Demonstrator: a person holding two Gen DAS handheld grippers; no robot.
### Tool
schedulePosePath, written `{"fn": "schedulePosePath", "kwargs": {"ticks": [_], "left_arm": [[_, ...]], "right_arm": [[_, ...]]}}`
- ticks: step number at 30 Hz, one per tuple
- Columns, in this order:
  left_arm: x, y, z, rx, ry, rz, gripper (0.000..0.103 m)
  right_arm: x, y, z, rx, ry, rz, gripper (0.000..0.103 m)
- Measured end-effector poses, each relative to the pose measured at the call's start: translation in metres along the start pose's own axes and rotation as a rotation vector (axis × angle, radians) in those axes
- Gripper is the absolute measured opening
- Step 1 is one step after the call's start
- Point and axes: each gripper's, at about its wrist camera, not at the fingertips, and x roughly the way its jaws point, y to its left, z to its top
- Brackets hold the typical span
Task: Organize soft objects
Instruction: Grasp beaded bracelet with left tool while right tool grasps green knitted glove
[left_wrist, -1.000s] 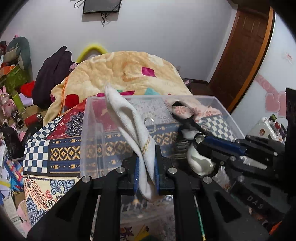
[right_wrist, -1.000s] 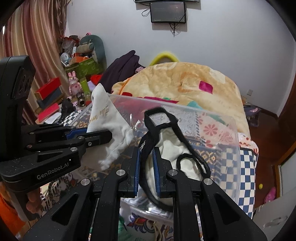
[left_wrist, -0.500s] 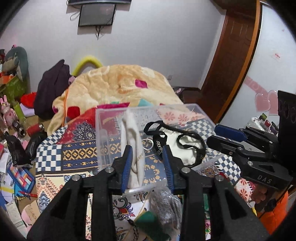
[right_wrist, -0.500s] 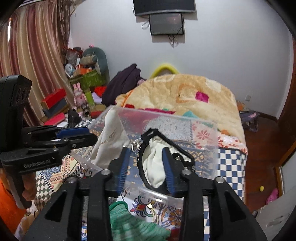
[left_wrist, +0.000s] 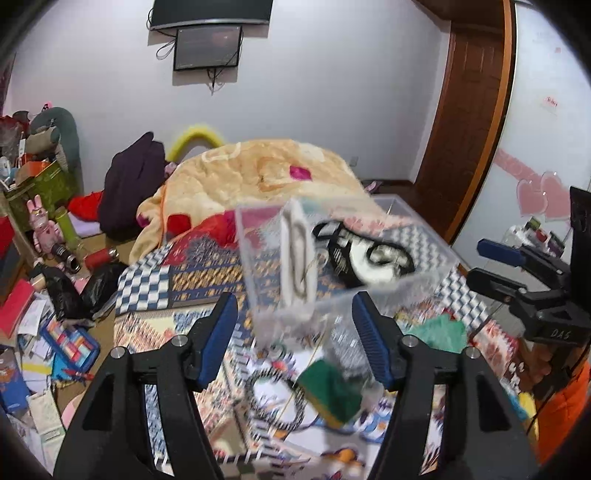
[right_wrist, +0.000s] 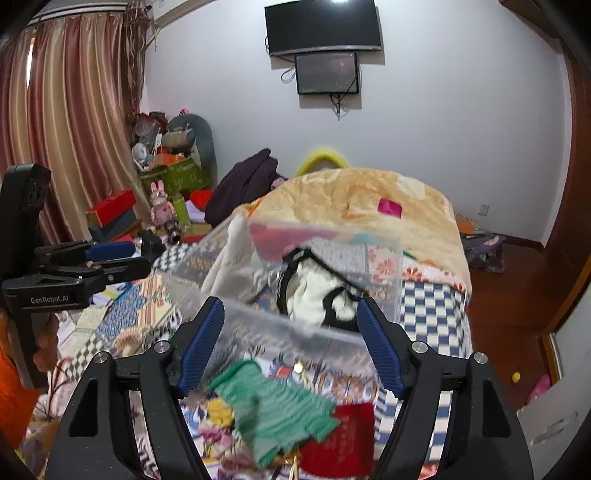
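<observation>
My left claw (left_wrist: 295, 332) shows ribbed blue rubbery pads on matt black plastic arms with shiny metal screws. The bin (right_wrist: 384, 258) is clear, glossy plastic. Inside, a soft white cloth (right_wrist: 229, 258). In front, a knitted green piece (right_wrist: 273, 410), and fleecy blanket (right_wrist: 369, 199) behind.

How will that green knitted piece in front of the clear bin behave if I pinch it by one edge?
The green knitted piece lies flat and rumpled on the bedspread, so it will probably droop limply from a one-edge pinch. Its ribbed knit looks grippy rather than slippery. It overlaps the red cloth, so lifting might drag that along. It seems light and unlikely to roll.
</observation>
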Motion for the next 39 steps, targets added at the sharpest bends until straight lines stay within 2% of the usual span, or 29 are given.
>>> {"fn": "schedulePosePath", "kwargs": {"ticks": [10,16,25,29,33,37,39], "left_arm": [[0.022,0.018,-0.058,-0.077,0.150,0.009,0.064],[0.043,0.012,-0.081,-0.061,0.217,0.025,0.064],[0.058,0.010,-0.086,-0.055,0.209,0.065,0.064],[0.057,0.009,-0.088,-0.032,0.196,0.093,0.051],[0.053,0.009,-0.089,-0.021,0.190,0.093,0.031],[0.047,0.011,-0.091,-0.031,0.191,0.075,0.012],[0.043,0.012,-0.091,-0.031,0.185,0.076,0.009]], "right_arm": [[0.019,0.005,-0.044,0.025,0.121,0.016,0.072],[0.027,0.008,-0.056,0.051,0.165,0.039,0.072],[0.033,0.016,-0.063,-0.011,0.186,0.000,0.072],[0.035,0.018,-0.065,-0.043,0.188,-0.046,0.052],[0.031,0.013,-0.064,-0.033,0.175,-0.042,0.039],[0.027,0.011,-0.063,-0.027,0.161,-0.040,0.032],[0.025,0.012,-0.060,-0.024,0.152,-0.039,0.028]]}}
